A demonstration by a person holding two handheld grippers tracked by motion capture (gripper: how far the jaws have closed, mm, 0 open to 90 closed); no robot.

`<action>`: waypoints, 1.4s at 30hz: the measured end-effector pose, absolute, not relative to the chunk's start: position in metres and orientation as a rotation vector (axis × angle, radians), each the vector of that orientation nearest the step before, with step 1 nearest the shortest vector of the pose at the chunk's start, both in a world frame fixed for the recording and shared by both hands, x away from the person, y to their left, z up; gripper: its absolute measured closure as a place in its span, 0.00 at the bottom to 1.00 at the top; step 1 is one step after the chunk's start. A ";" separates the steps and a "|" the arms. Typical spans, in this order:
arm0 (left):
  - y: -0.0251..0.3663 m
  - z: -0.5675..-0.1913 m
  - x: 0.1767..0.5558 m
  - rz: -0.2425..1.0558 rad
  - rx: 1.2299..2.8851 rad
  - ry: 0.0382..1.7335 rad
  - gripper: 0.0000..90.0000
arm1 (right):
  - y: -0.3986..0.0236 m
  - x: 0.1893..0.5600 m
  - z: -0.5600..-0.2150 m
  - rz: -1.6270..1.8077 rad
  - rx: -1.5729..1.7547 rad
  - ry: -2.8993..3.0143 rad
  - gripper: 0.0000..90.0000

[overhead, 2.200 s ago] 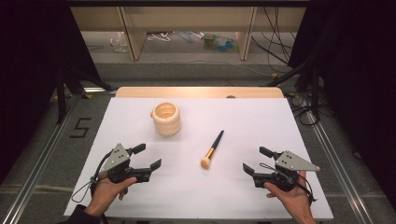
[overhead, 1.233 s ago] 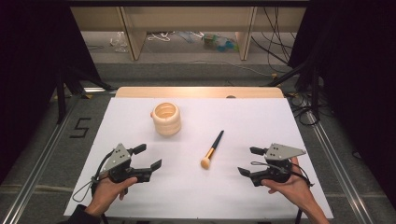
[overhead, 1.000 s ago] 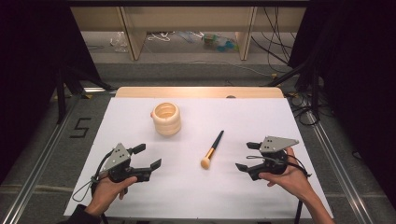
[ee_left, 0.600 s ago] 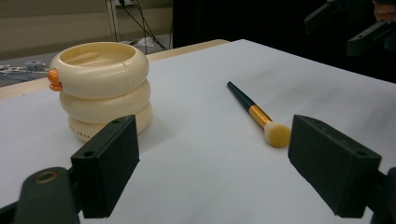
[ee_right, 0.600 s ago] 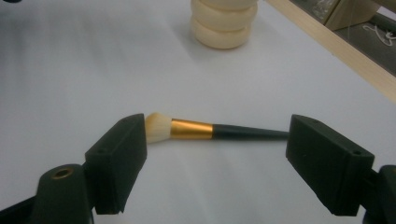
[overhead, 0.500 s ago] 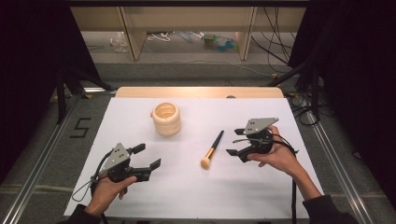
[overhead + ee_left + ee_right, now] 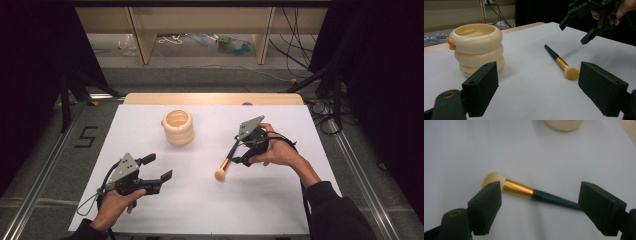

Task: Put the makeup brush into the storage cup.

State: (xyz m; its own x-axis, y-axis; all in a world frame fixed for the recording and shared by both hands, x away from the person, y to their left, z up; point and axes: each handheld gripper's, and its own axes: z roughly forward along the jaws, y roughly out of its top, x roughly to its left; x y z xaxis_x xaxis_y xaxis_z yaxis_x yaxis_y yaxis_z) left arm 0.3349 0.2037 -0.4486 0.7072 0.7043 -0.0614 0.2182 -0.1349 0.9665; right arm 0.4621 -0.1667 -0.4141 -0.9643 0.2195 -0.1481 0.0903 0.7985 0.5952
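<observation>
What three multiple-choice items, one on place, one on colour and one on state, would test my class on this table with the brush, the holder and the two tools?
1. Where does the makeup brush lie?
A. inside the cream holder
B. flat on the white table
C. on the floor

2. What colour is the band between the brush's handle and its bristles?
A. gold
B. red
C. white

3. How does the right tool stand?
A. shut on the brush
B. resting inside the holder
C. open above the brush

Key: 1 B, as the left gripper view shows the brush lying on the white table, apart from the cream holder. 2 A, as the right gripper view shows a gold band next to a dark handle. 3 C, as its jaws stand wide apart over the brush, gripping nothing; the left tool is open too.
</observation>
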 end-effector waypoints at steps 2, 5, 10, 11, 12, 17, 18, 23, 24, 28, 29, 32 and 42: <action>0.203 -0.449 0.334 0.491 1.691 0.756 0.18 | -0.164 0.464 -0.416 0.877 0.229 2.781 0.22; 0.204 -0.448 0.333 0.498 1.694 0.765 0.18 | -0.155 0.473 -0.423 0.841 0.181 2.820 0.23; 0.204 -0.448 0.334 0.499 1.696 0.761 0.18 | -0.150 0.479 -0.427 0.837 0.124 2.868 0.22; 0.204 -0.448 0.334 0.500 1.700 0.755 0.18 | -0.149 0.481 -0.428 0.843 0.110 2.888 0.23; 0.204 -0.448 0.334 0.498 1.702 0.754 0.18 | -0.149 0.483 -0.430 0.830 0.092 2.902 0.23; 0.204 -0.449 0.333 0.495 1.693 0.768 0.18 | -0.145 0.490 -0.439 0.817 0.078 2.957 0.23; 0.204 -0.449 0.333 0.493 1.692 0.772 0.18 | -0.145 0.491 -0.441 0.816 0.076 2.960 0.23; 0.204 -0.449 0.333 0.494 1.696 0.773 0.18 | -0.141 0.492 -0.446 0.802 0.045 2.963 0.24; 0.204 -0.449 0.333 0.490 1.692 0.776 0.18 | -0.140 0.492 -0.446 0.788 0.048 2.968 0.24; 0.204 -0.449 0.334 0.493 1.690 0.767 0.18 | -0.136 0.494 -0.449 0.744 0.001 2.973 0.24; 0.204 -0.449 0.333 0.497 1.697 0.773 0.18 | -0.136 0.494 -0.450 0.743 -0.008 2.971 0.24; 0.204 -0.449 0.333 0.495 1.696 0.775 0.18 | -0.136 0.496 -0.452 0.690 -0.046 2.993 0.24; 0.205 -0.449 0.333 0.497 1.693 0.771 0.18 | -0.134 0.499 -0.459 0.674 -0.057 3.026 0.27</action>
